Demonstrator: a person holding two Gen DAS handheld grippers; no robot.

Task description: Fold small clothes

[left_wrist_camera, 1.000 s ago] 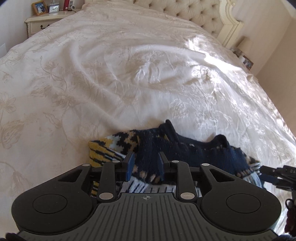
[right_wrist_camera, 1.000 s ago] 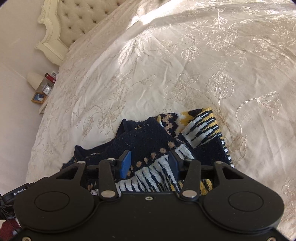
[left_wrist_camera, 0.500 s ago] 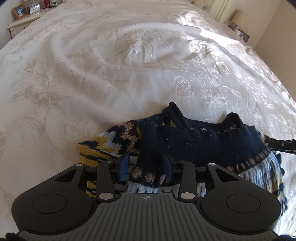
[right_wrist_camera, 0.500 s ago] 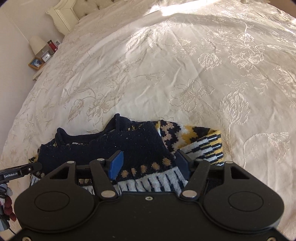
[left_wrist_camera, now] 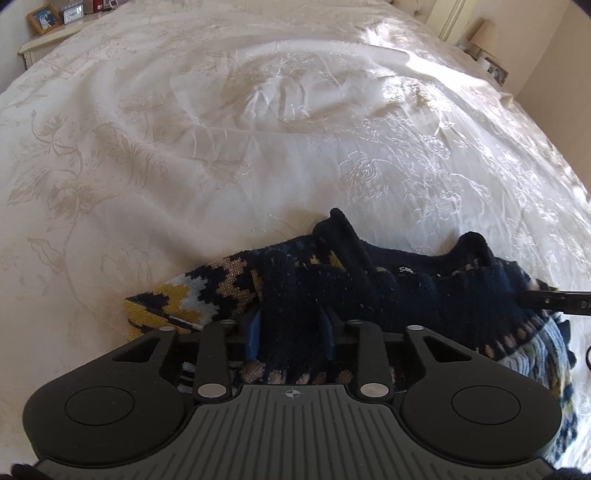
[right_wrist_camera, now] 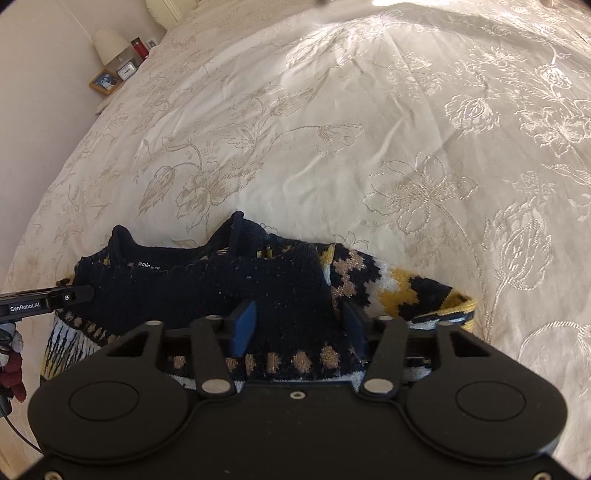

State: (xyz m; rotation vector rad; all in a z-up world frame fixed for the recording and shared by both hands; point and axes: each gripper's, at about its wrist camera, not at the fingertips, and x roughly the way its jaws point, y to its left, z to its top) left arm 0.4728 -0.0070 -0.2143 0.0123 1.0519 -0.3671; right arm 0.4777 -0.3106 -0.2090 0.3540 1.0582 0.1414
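Note:
A small navy knitted sweater [left_wrist_camera: 424, 295] with yellow, white and tan patterning lies bunched on the cream bedspread [left_wrist_camera: 221, 147], its collar toward the far side. My left gripper [left_wrist_camera: 290, 325] sits at its near edge, shut on a thick fold of navy knit that fills the gap between the fingers. My right gripper [right_wrist_camera: 299, 321] is shut on the sweater [right_wrist_camera: 221, 280] as well, its jaws set wider around the dotted band. The yellow patterned end [right_wrist_camera: 417, 295] sticks out to the right of that gripper.
The embroidered bedspread [right_wrist_camera: 369, 147] stretches wide beyond the sweater. Nightstands with a photo frame [left_wrist_camera: 42, 18] and a lamp [right_wrist_camera: 109, 44] stand at the bed's far corners. The edge of the bed lies to the left in the right wrist view.
Both grippers have moved forward and tilted down over the bed, carrying the navy fold toward the collar. The headboard has left both views. The jaws stand slightly wider than a second ago.

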